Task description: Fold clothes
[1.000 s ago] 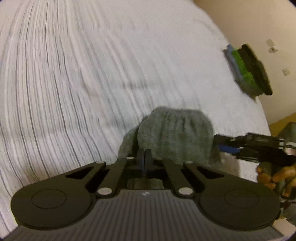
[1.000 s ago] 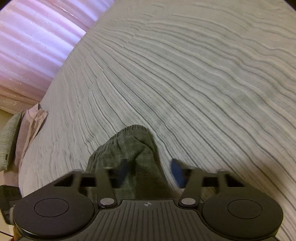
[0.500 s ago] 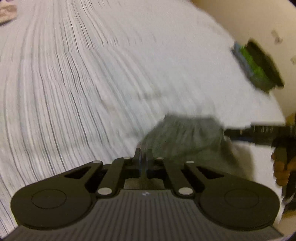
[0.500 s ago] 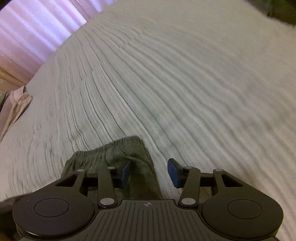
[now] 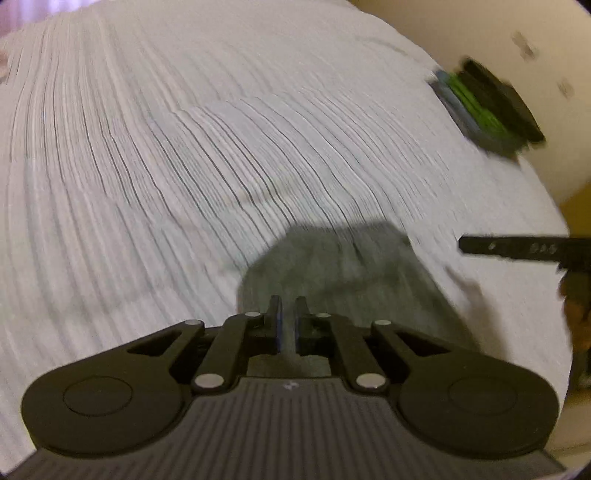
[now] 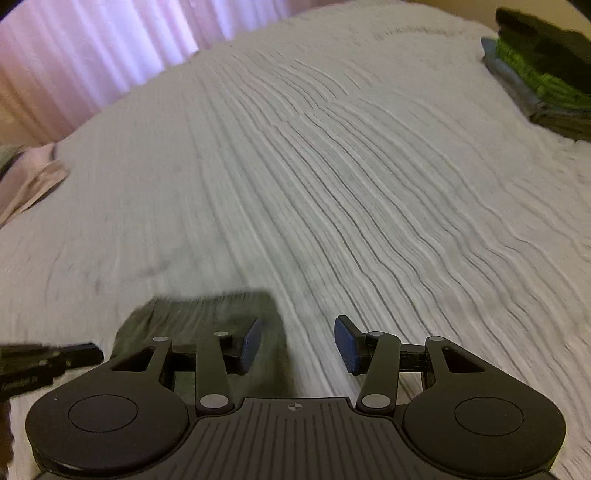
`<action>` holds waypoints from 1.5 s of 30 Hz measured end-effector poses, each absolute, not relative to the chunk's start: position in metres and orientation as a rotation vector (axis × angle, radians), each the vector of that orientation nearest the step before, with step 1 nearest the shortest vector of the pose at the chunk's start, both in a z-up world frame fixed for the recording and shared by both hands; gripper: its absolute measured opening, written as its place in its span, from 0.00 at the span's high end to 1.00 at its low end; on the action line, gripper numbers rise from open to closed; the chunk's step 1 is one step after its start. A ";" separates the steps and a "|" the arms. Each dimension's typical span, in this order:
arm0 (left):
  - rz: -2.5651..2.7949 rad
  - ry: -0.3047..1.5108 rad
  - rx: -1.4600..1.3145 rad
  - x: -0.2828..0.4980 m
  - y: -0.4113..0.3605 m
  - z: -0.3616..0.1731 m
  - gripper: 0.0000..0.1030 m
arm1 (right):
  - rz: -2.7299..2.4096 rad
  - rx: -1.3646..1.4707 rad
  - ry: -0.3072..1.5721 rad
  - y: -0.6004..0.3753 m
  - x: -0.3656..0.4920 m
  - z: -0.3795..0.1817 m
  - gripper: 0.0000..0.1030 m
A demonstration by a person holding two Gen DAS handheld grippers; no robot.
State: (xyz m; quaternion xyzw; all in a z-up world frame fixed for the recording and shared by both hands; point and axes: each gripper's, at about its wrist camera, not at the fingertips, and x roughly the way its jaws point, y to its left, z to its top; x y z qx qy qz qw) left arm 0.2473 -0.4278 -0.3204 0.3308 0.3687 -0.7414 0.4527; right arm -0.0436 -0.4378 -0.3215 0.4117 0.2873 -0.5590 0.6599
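Left wrist view: the left tongs [image 5: 287, 321] sat at lower centre, jaws nearly together with only a thin slit between them. Whether any cloth was pinched in that slit could not be told, because the grey garment [image 5: 343, 269] lay right behind the tips and the frame was blurred. The garment was a small folded grey piece lying flat on the bed [image 5: 184, 147], at lower centre-right of the frame, straight edge at its far side. The bed cover was white with thin dark ribbed lines. At the right edge, the right tongs [image 5: 517, 249] came in as a dark bar, apart from the garment. A stack of folded clothes [image 5: 484, 107], dark, green and blue-grey layers, sat at upper right near the bed edge, next to a beige wall [image 5: 480, 33].

Right wrist view: the right tongs [image 6: 297, 343] were released, blue pads wide apart, nothing between them but bed cover. The grey garment [image 6: 207, 314] lay at lower left-centre, partly under the left finger [image 6: 251, 343]. The left tongs [image 6: 51, 356] poked in from the left edge, beside the garment. The stack of folded clothes [image 6: 543, 70] sat at upper right on the bed [image 6: 369, 166]. A pink curtain [image 6: 92, 48] filled the upper left, a pale pink cloth [image 6: 29, 177] at the left edge.
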 end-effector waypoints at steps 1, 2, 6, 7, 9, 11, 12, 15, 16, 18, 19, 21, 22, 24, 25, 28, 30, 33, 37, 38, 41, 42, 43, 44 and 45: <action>-1.851 0.879 0.854 0.244 -0.414 -0.322 0.97 | -1.248 0.921 0.667 -0.420 -0.044 -0.319 0.54; -1.865 0.857 0.890 0.241 -0.400 -0.325 0.97 | -1.236 0.923 0.688 -0.402 -0.044 -0.319 0.54; -1.817 0.900 1.004 0.235 -0.351 -0.349 0.97 | -1.190 1.001 0.843 -0.322 -0.037 -0.338 0.54; -1.793 0.922 1.026 0.236 -0.339 -0.353 0.97 | -1.192 1.017 0.891 -0.303 -0.037 -0.344 0.54; -1.738 0.969 1.057 0.244 -0.318 -0.354 0.97 | -1.202 1.056 0.989 -0.270 -0.037 -0.356 0.54; -1.681 1.015 1.088 0.252 -0.298 -0.356 0.96 | -1.215 1.112 1.062 -0.239 -0.043 -0.362 0.54; -1.652 1.038 1.102 0.256 -0.287 -0.356 0.96 | -1.228 1.143 1.079 -0.229 -0.046 -0.362 0.54; -1.558 1.073 1.181 0.269 -0.262 -0.351 0.96 | -1.270 1.224 1.075 -0.207 -0.055 -0.353 0.54; -1.530 1.079 1.201 0.272 -0.256 -0.347 0.96 | -1.285 1.242 1.061 -0.203 -0.057 -0.346 0.54; -1.484 1.106 1.191 0.279 -0.248 -0.332 0.96 | -1.302 1.245 1.022 -0.198 -0.056 -0.329 0.53; -1.467 1.117 1.173 0.281 -0.246 -0.322 0.95 | -1.305 1.241 0.999 -0.196 -0.055 -0.318 0.53; -1.444 1.121 1.134 0.283 -0.243 -0.299 0.95 | -1.311 1.231 0.959 -0.194 -0.050 -0.298 0.53; -1.446 1.103 1.119 0.282 -0.242 -0.286 0.93 | -1.315 1.228 0.941 -0.199 -0.046 -0.288 0.53; -1.449 1.068 1.089 0.279 -0.240 -0.262 0.86 | -1.318 1.238 0.890 -0.207 -0.040 -0.269 0.53; -1.454 1.047 1.074 0.277 -0.240 -0.250 0.84 | -1.316 1.255 0.853 -0.207 -0.040 -0.259 0.52; -1.484 0.974 1.034 0.268 -0.239 -0.219 0.78 | -1.315 1.293 0.749 -0.208 -0.037 -0.232 0.19; -1.492 0.944 1.011 0.265 -0.237 -0.200 0.77 | -1.303 1.258 0.730 -0.208 -0.030 -0.211 0.19; -1.495 0.920 0.991 0.263 -0.233 -0.179 0.71 | -1.287 1.198 0.755 -0.209 -0.020 -0.191 0.19; -1.498 0.891 0.998 0.257 -0.231 -0.171 0.71 | -1.269 1.147 0.814 -0.205 -0.012 -0.184 0.19; -1.495 0.890 1.002 0.255 -0.231 -0.172 0.71 | -1.269 1.141 0.832 -0.204 -0.011 -0.184 0.19; -1.485 0.885 1.010 0.252 -0.229 -0.170 0.70 | -1.262 1.134 0.864 -0.197 -0.009 -0.183 0.19; -1.483 0.881 1.011 0.251 -0.226 -0.168 0.68 | -1.262 1.134 0.865 -0.195 -0.009 -0.183 0.19; -1.483 0.876 1.011 0.250 -0.223 -0.166 0.67 | -1.258 1.133 0.866 -0.193 -0.009 -0.182 0.19; -1.483 0.871 1.012 0.248 -0.221 -0.165 0.67 | -1.253 1.132 0.867 -0.191 -0.009 -0.183 0.19; -1.482 0.867 1.012 0.247 -0.220 -0.164 0.67 | -1.249 1.129 0.868 -0.190 -0.009 -0.182 0.19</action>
